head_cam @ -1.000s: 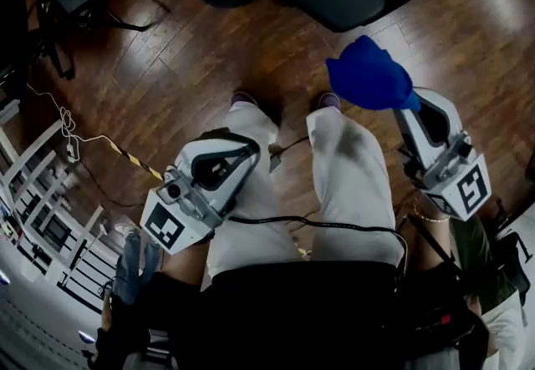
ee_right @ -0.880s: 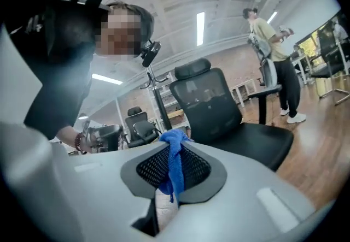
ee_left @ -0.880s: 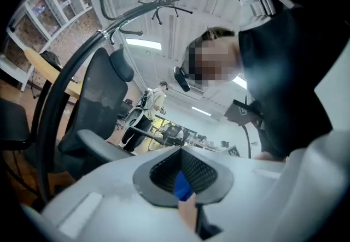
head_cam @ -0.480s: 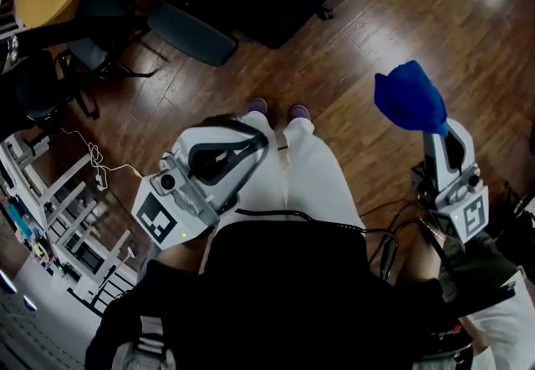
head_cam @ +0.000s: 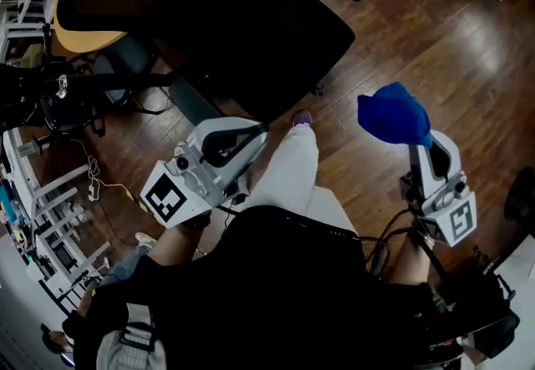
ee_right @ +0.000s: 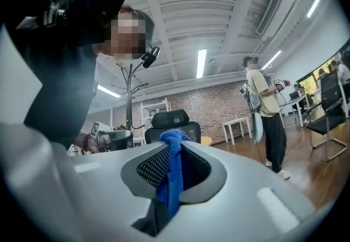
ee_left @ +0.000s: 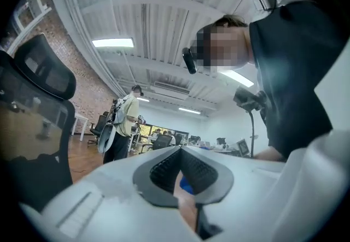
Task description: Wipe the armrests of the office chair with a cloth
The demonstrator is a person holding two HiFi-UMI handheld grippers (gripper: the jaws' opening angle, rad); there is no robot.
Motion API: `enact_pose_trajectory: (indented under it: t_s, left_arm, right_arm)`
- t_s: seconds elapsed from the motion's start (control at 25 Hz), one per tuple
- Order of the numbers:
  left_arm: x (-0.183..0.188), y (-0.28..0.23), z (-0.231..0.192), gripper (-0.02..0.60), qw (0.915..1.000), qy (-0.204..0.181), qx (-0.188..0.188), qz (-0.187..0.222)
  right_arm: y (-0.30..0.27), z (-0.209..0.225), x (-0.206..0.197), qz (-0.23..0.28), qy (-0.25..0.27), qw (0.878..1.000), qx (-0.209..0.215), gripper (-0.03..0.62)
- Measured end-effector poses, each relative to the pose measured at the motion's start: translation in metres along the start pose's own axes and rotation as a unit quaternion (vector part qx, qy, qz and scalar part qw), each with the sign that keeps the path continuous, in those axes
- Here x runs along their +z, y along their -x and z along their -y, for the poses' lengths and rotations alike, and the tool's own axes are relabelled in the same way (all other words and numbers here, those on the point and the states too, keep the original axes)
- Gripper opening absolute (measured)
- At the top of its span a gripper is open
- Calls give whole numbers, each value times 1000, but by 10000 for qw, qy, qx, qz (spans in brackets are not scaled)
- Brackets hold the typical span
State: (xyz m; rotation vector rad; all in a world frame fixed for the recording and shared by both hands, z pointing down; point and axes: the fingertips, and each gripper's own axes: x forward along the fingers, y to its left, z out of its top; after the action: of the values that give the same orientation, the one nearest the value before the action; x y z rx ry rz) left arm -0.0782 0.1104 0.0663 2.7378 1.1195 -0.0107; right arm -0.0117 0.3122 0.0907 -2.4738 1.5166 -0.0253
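Office chair point(head_cam: 251, 34) came nearer; right hand-held gripper point(head_cam: 418, 143) clamps cloth point(head_cam: 393, 114), left hand-held gripper point(head_cam: 255, 136) closed.

Right gripper point(head_cam: 420, 145) holds blue cloth point(head_cam: 393, 115) near office chair point(head_cam: 251, 34).

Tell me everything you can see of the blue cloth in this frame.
The blue cloth looks like soft, terry-type fabric, bunched into a crumpled wad. The right gripper is shut on it: a fold runs down between the jaws and the bulk spills out beyond their tips. It is held in the air above the wooden floor, to the right of the black office chair, and touches neither.
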Motion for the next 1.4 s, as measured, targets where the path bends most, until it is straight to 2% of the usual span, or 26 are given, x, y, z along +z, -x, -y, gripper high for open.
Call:
enact_pose_trajectory:
  t_s: [0.08,0.16,0.32,0.4,0.52,0.56,0.64,0.72,0.84,0.92,1.0,1.08,1.16,1.2,1.28,1.4]
  left_arm:
    - [8,-40,-14,6,9993,-317,-201,-3]
    - [18,-76,-7,6,9979,-591,-261,3]
    - [19,-147,-12,6,9976,-667,-81,-138]
    - [16,-177,-33,6,9979,-607,222,-83]
    - [27,-214,-68,6,9909,-690,1153,-25]
    - [35,-224,-76,6,9854,-752,1526,86]
    - [44,-244,-81,6,9732,-759,2140,363]
    - [37,-260,-83,6,9655,-669,2487,394]
    - [31,-267,-94,6,9480,-506,3131,260]
    - [23,-261,-103,6,9371,-353,3472,66]
    - [12,-244,-114,6,9282,-214,3715,-12]
    - [19,-213,-132,6,9143,-150,4032,350]
    - [52,-182,-158,6,8955,-508,4349,794]
    - [68,-173,-171,6,8848,-731,4509,920]
    - [81,-168,-191,6,8670,-927,4784,1044]
    - [63,-177,-215,6,8495,-742,5105,1111]
  right_arm:
    - [-26,15,11,124,54,9995,282,40]
    - [-39,24,19,99,86,9982,578,40]
    - [-70,90,38,-30,217,9958,885,40]
    - [-90,133,40,-128,316,9935,1088,40]
    - [-113,196,33,-385,94,9864,1596,40]
    - [-117,214,32,-553,157,9826,1766,40]
    - [-122,245,28,-956,601,9729,2020,40]
    - [-127,265,22,-1237,851,9618,2290,40]
    - [-158,279,10,-1670,1040,9292,3128,40]
    - [-186,281,-3,-1926,1096,9099,3507,40]
    - [-215,282,-20,-2012,1185,9047,3564,40]
    - [-242,287,-35,-1973,1295,9106,3394,40]
    - [-265,292,-46,-1970,1299,9107,3390,40]
    - [-275,295,-53,-2040,1339,9042,3506,40]
    - [-290,301,-75,-2310,1531,8795,3869,40]
    - [-312,313,-123,-2787,1933,8334,4364,40]
